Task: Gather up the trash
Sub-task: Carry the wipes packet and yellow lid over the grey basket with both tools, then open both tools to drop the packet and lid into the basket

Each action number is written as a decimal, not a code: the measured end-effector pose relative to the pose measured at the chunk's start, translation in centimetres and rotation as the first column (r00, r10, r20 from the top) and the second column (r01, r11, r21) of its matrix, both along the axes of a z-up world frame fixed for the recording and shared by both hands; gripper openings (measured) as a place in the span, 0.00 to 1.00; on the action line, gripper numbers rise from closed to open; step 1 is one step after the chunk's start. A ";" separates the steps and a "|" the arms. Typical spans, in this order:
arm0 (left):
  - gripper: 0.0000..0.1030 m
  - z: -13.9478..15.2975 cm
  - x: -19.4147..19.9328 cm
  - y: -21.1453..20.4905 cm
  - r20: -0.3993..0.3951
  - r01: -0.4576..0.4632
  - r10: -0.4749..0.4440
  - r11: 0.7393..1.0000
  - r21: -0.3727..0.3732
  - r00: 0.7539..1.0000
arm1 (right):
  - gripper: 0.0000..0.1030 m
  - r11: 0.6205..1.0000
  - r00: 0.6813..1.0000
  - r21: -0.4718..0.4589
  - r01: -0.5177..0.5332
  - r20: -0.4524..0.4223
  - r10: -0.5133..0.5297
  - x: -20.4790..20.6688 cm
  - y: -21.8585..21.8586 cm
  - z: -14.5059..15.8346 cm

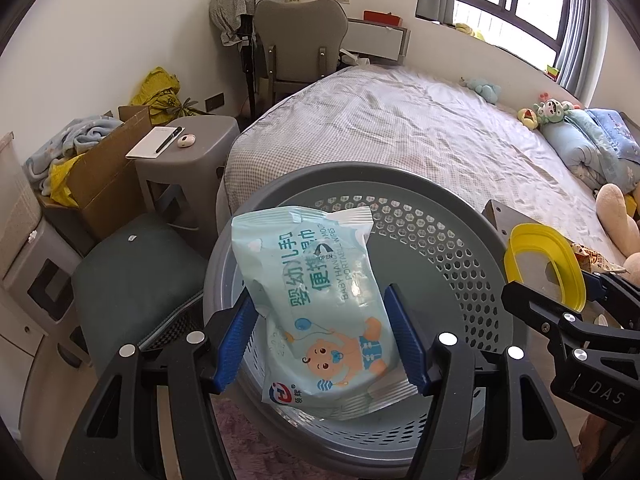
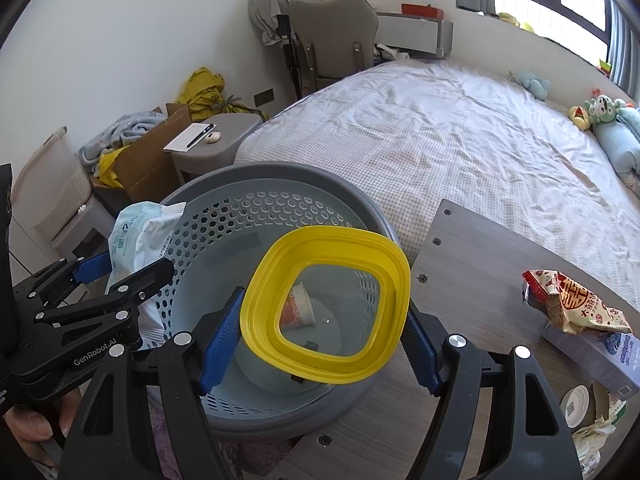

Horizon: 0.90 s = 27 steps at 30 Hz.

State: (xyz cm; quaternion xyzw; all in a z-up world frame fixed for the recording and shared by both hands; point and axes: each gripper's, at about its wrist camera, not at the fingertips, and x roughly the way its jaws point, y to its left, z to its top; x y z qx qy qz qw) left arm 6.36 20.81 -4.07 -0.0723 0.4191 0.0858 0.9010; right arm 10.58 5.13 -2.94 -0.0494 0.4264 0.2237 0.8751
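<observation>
My left gripper is shut on a pale blue packet of baby wipes, its blue pads pressing both sides. The packet hangs over the mouth of a grey perforated bin. My right gripper is shut on a yellow lid with a clear middle, tilted above the same bin. Through the lid I see a paper cup lying on the bin's bottom. In the right wrist view the left gripper and its packet sit over the bin's left rim. The left wrist view has the right gripper and lid at the right edge.
A wooden table right of the bin carries a red snack wrapper, a box and crumpled paper. The bed lies behind. A grey stool, a cardboard box and a dark cushion stand left.
</observation>
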 end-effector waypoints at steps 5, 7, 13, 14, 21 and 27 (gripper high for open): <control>0.60 -0.2 0.2 0.0 -0.009 -0.008 0.008 1.000 -0.001 1.000 | 0.69 1.000 1.000 0.003 -0.012 -0.007 0.012 0.1 0.4 -0.1; 0.60 -0.2 0.2 0.0 -0.011 -0.010 0.010 1.000 0.002 1.000 | 0.69 1.000 1.000 0.006 -0.013 -0.006 0.013 0.2 0.5 -0.1; 0.61 0.4 -0.1 0.0 0.002 -0.023 0.023 1.000 0.012 1.000 | 0.71 1.000 1.000 0.009 -0.016 0.004 0.016 0.1 0.5 0.2; 0.61 0.4 -0.2 0.0 0.001 -0.026 0.026 1.000 0.010 1.000 | 0.73 1.000 1.000 0.011 -0.014 0.006 0.014 0.1 0.4 0.2; 0.69 0.7 -0.7 0.2 0.004 -0.046 0.046 0.999 0.015 0.999 | 0.78 1.000 1.000 0.024 -0.004 0.017 0.004 0.0 0.0 0.6; 0.69 0.6 -1.2 0.4 0.005 -0.064 0.064 0.998 0.021 0.998 | 0.78 1.000 1.000 0.022 -0.004 0.014 0.004 -0.2 0.1 0.4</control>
